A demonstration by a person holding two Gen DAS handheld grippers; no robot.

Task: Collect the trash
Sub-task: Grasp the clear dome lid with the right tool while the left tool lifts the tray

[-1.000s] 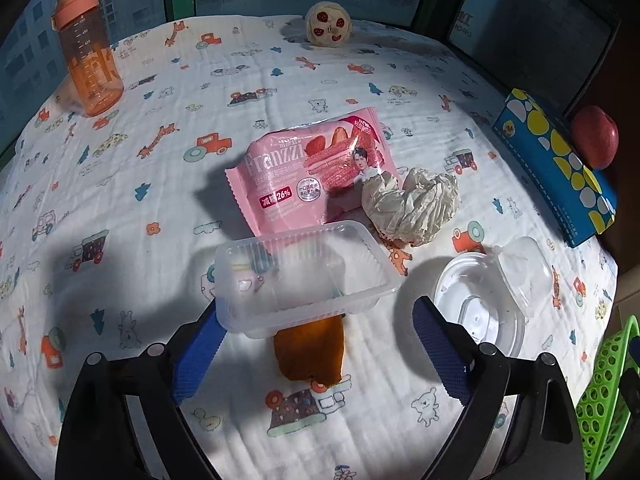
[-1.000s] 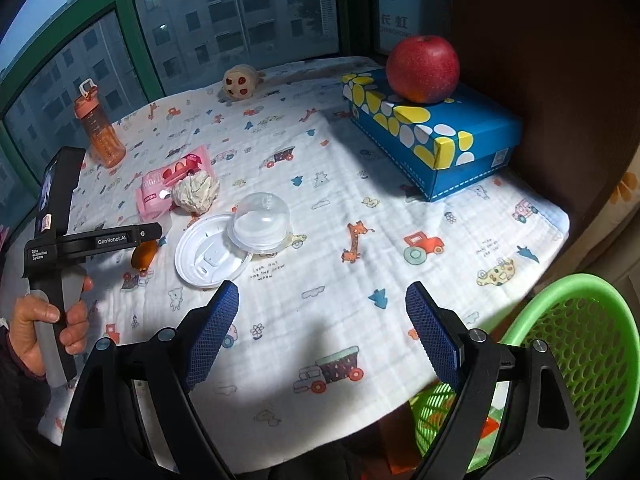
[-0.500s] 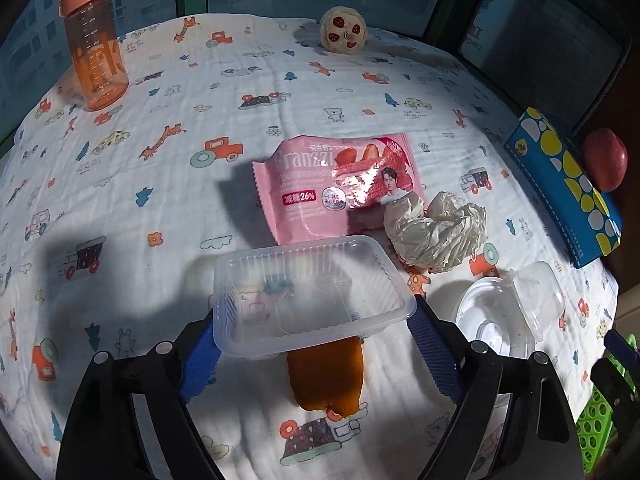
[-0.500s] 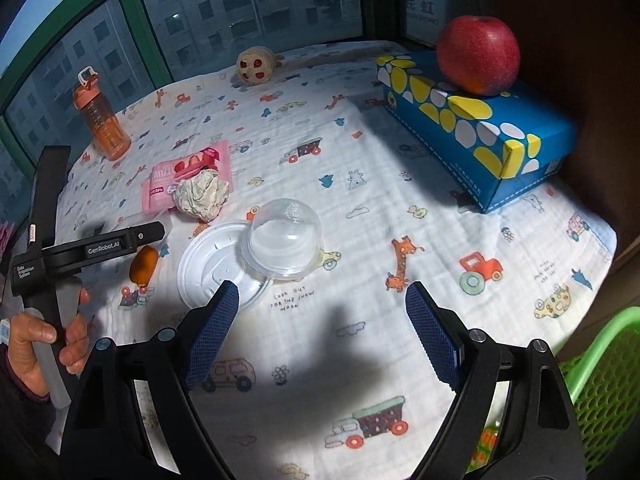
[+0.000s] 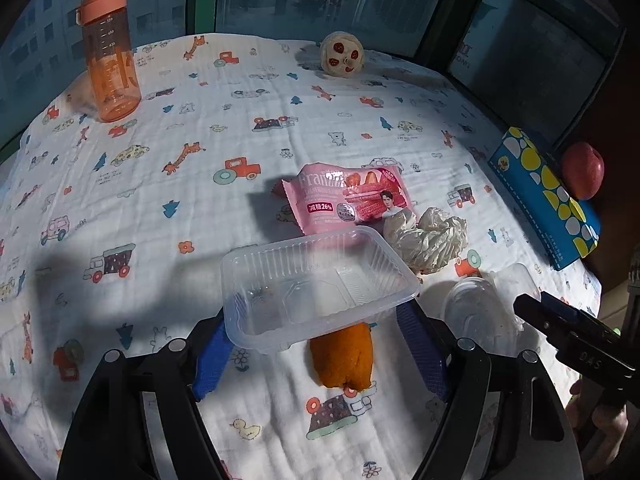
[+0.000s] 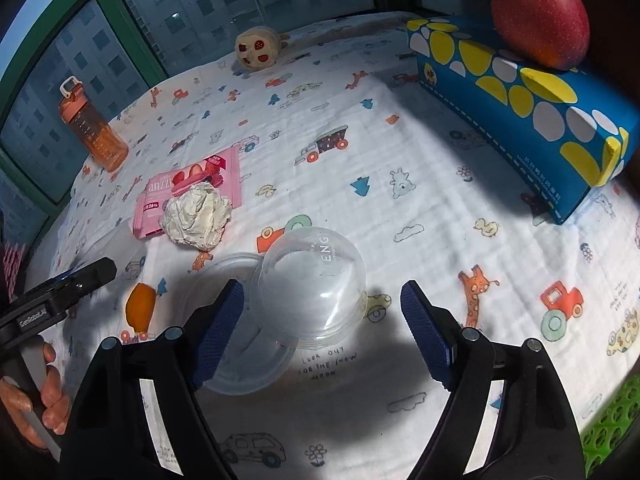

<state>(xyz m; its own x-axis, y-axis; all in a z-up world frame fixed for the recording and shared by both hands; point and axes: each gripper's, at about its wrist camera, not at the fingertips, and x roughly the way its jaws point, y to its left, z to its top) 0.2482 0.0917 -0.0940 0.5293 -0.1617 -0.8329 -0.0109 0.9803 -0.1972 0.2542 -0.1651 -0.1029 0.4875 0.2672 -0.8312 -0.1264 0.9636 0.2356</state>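
Note:
My left gripper (image 5: pixel 316 320) has its blue pads against the short sides of a clear plastic tray (image 5: pixel 316 280); its jaws are closing on it. An orange scrap (image 5: pixel 344 356) lies under the tray. Behind it are a pink snack wrapper (image 5: pixel 348 200) and a crumpled paper ball (image 5: pixel 428 240). My right gripper (image 6: pixel 320 304) hangs over a clear domed cup (image 6: pixel 316 288) that leans on a flat clear lid (image 6: pixel 240 360). Its jaws are closing with the cup between them; the right pad stands apart from the cup.
An orange water bottle (image 5: pixel 108 64) and a small round toy (image 5: pixel 342 56) stand at the far edge by the window. A blue tissue box (image 6: pixel 520 108) with a red apple (image 6: pixel 540 12) on it sits at the right. A green basket (image 6: pixel 608 428) is off the table's right corner.
The left jaws have narrowed onto the tray, which was loose between them. The right gripper came down and forward from the table's near edge to the domed cup, and its jaws narrowed.

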